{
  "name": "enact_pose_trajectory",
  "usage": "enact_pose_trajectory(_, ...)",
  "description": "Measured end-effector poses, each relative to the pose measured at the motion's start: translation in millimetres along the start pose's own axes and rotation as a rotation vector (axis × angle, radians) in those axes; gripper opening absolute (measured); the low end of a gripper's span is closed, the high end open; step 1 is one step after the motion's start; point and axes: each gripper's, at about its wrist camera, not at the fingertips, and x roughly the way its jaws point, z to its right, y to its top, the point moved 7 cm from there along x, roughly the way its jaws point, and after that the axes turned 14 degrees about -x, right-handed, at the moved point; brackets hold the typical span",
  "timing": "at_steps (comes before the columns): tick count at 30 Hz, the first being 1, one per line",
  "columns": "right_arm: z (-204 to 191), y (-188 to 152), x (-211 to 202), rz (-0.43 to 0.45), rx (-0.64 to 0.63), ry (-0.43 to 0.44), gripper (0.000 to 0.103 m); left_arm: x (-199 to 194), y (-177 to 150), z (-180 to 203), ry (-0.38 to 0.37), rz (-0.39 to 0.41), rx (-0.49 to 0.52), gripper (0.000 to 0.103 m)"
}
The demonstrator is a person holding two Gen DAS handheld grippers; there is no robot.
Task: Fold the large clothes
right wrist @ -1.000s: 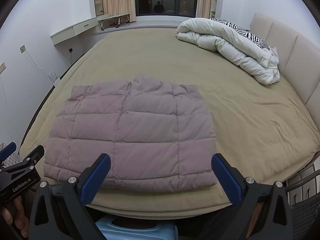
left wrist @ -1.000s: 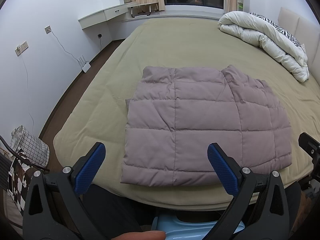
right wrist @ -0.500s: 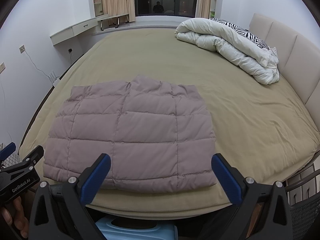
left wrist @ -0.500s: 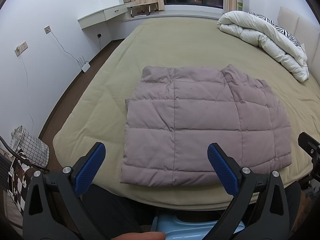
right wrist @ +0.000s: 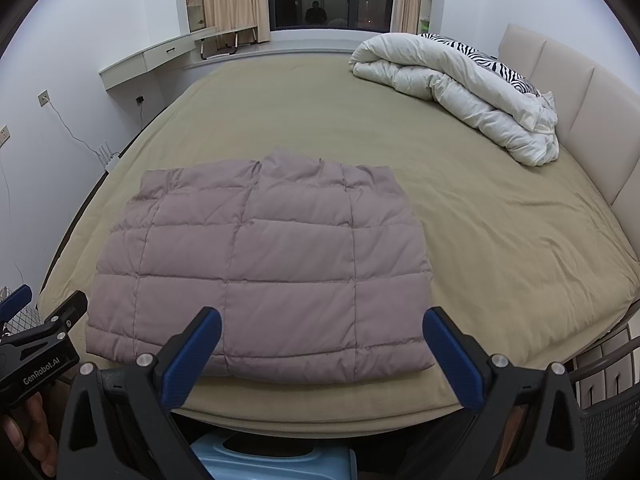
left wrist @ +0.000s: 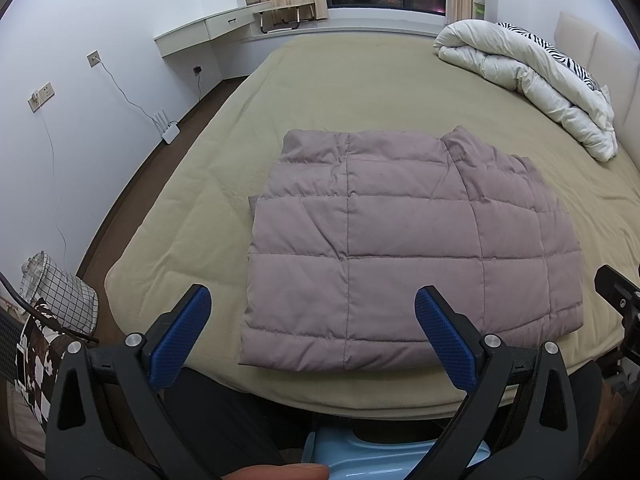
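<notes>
A mauve quilted puffer jacket [left wrist: 404, 248] [right wrist: 260, 272] lies folded into a flat rectangle near the front edge of the olive bed [left wrist: 360, 92] [right wrist: 500, 240]. My left gripper [left wrist: 310, 332] hangs open over the bed's front edge, short of the jacket's near hem, with nothing between its blue pads. My right gripper [right wrist: 320, 352] is likewise open and empty, just in front of the hem. In the right wrist view the left gripper's body [right wrist: 36, 344] shows at the far left, held by a hand.
A rolled white duvet with a zebra-print pillow [left wrist: 532, 80] [right wrist: 460, 88] lies at the far right by the padded headboard [right wrist: 568, 92]. A light blue stool [right wrist: 272, 460] sits below the bed edge. A checked bag [left wrist: 60, 296] stands on the floor at left. A wire basket [right wrist: 608, 420] is at right.
Both grippers have stayed open and nearly still. The jacket has not moved.
</notes>
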Motion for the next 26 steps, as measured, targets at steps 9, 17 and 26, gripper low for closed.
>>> enact_pose_trajectory(9,-0.4,-0.7,0.4,-0.002,0.000,0.000,0.103,0.2,-0.8,0.1,-0.002,-0.002,0.000,0.103)
enact_pose_trajectory(17,-1.2,-2.0,0.6,-0.005,0.001,0.001,0.103,1.9,-3.4,0.6,-0.004,-0.009,0.007,0.103)
enact_pose_trajectory(26,-6.2,-9.6,5.4,-0.012,0.004,0.004,0.103,1.8,-4.3,-0.8,-0.018,-0.008,0.002,0.103)
